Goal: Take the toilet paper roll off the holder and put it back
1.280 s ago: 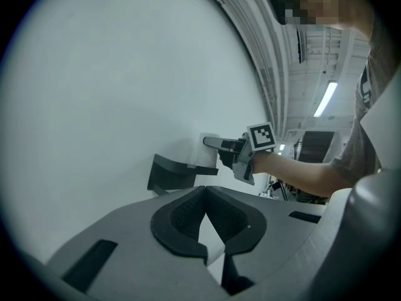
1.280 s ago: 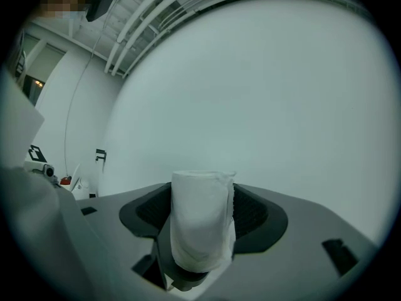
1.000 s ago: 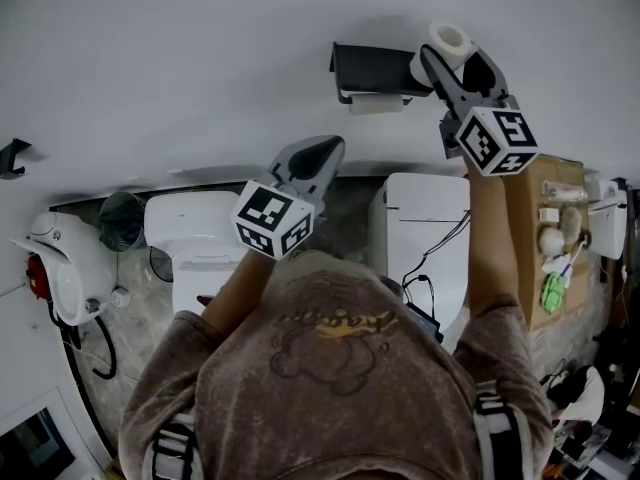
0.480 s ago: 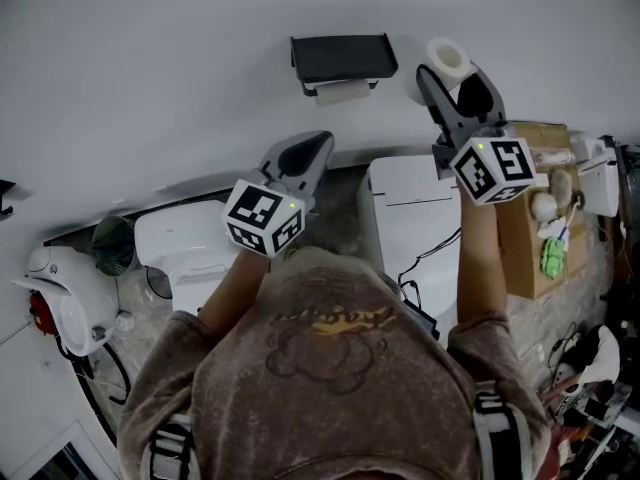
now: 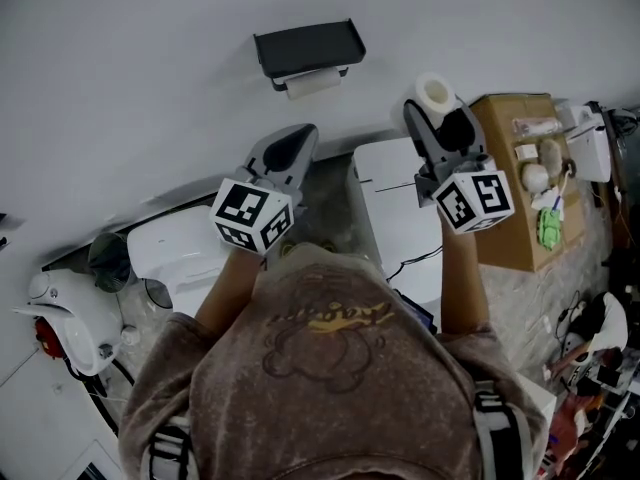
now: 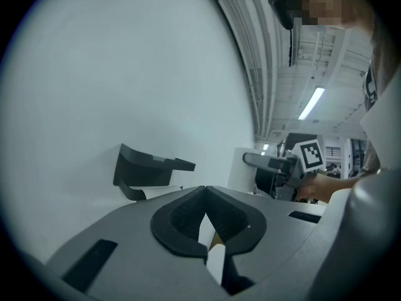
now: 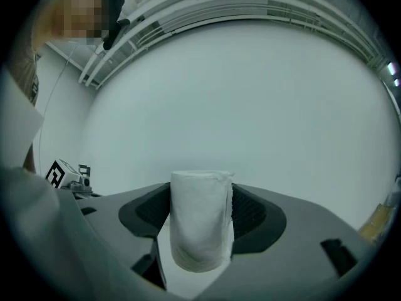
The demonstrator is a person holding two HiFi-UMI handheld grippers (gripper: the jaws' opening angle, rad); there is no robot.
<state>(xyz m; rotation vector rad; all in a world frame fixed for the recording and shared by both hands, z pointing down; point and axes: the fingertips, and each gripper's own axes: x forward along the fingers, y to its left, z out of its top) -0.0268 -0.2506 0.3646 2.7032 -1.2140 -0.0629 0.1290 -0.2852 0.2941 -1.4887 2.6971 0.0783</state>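
Note:
The black toilet paper holder (image 5: 308,48) is fixed to the white wall, with a loose sheet of paper (image 5: 312,83) hanging under it. The white toilet paper roll (image 5: 433,95) is off the holder, to its right and lower. My right gripper (image 5: 437,110) is shut on the roll, which stands upright between the pads (image 7: 200,221). My left gripper (image 5: 293,138) is shut and empty, pointing at the wall below the holder (image 6: 147,168). In the left gripper view its tips (image 6: 205,196) meet, and the roll (image 6: 241,168) shows in the right gripper (image 6: 270,163) beyond.
Below the wall stand a white toilet (image 5: 405,208) and a second white toilet (image 5: 185,248). A cardboard box (image 5: 510,183) with small items sits at the right. A dark bin (image 5: 108,255) and a white device (image 5: 60,308) are at the left.
The right gripper has carried the roll away from the holder's right end, rightward and down. The left gripper has stayed shut and shifted only a little.

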